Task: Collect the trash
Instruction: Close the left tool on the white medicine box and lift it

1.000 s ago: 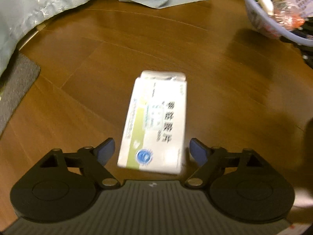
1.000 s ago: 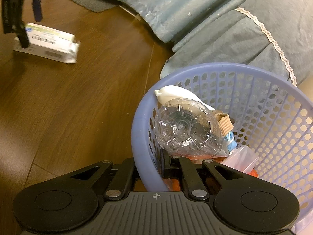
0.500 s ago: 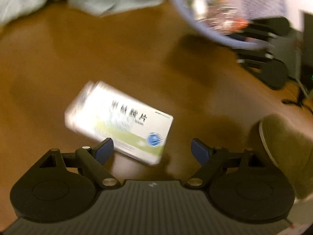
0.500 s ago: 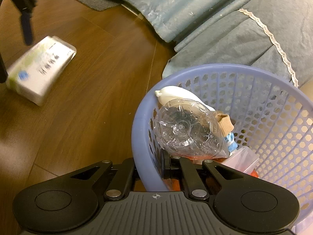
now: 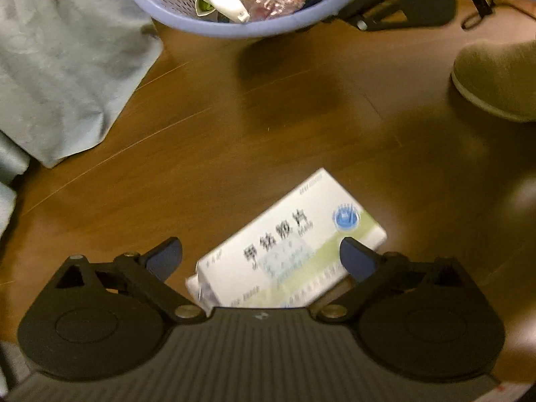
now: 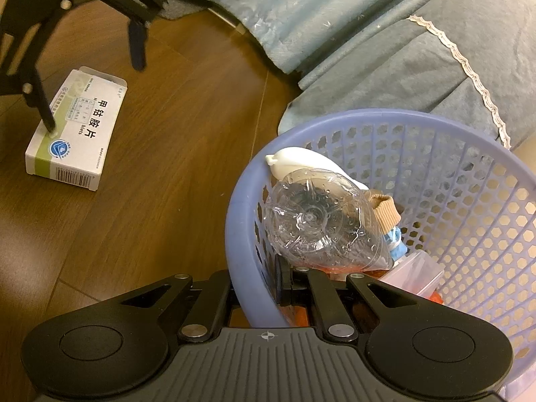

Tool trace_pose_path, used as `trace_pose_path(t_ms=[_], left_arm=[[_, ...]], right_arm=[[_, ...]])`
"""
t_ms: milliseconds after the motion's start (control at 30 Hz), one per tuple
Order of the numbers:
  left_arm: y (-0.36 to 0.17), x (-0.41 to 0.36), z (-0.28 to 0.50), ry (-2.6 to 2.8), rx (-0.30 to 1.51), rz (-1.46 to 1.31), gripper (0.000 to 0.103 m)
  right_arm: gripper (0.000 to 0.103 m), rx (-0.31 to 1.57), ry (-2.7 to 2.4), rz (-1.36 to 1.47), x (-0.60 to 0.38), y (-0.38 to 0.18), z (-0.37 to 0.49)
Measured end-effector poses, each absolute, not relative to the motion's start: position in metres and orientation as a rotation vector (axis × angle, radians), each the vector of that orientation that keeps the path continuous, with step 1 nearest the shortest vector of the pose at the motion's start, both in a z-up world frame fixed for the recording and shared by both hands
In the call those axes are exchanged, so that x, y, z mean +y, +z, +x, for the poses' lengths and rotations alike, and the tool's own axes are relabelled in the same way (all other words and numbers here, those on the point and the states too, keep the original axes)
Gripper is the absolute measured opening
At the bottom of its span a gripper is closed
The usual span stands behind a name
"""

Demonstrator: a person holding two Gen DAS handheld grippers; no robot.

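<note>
A white and green medicine box [image 5: 288, 244] [image 6: 77, 127] lies flat on the wooden floor. My left gripper [image 5: 261, 253] [image 6: 93, 97] hangs over it, its jaws opening wide. The box sits between the blue pads [image 5: 164, 254], which do not press on it. One left finger stands over the box's end in the right wrist view; I cannot tell whether it touches. My right gripper [image 6: 258, 288] is shut on the wall of a lilac plastic basket [image 6: 368, 117] [image 5: 214, 30]. The basket holds a crushed clear bottle [image 6: 318, 221], a white bottle [image 6: 294, 157] and other rubbish.
Blue-grey bedding [image 5: 67, 60] [image 6: 368, 33] hangs to the floor beside the basket. A person's grey slippered foot [image 5: 495, 77] rests on the floor to the right of the box. Bare floor lies between box and basket.
The box has swung round and now lies flat on the floor. My left gripper has rolled and shifted, bringing the basket into its view, and its jaws have spread wider. The right gripper has kept still.
</note>
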State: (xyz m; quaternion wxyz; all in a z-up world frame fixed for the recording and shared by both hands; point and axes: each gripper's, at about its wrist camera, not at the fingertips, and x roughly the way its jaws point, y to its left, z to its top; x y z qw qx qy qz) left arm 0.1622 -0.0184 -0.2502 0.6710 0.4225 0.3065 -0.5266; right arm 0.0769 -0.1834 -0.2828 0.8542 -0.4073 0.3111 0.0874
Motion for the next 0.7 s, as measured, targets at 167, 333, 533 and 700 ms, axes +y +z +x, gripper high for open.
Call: trace_pose_path(t_ms=[167, 333, 533, 700], left_arm=[[-0.251, -0.027, 0.189, -1.2, 0.857, 0.796, 0.099], [-0.256, -0.024, 0.19, -1.296, 0.927, 0.824, 0.1], [-0.25, 0.001, 0.182, -1.291, 0.963, 0.852, 0.1], [-0.259, 0.015, 0.169, -1.275, 0.96, 0.919, 0.099]], right_arm=[[0.004, 0.654, 0.183, -0.856, -0.183, -0.283, 0.076], [0.004, 0.653, 0.183, -0.856, -0.183, -0.283, 0.076], [0.004, 0.652, 0.179, -0.849, -0.184, -0.283, 0.077], [0.004, 0.654, 0.178, -0.853, -0.184, -0.283, 0.078]])
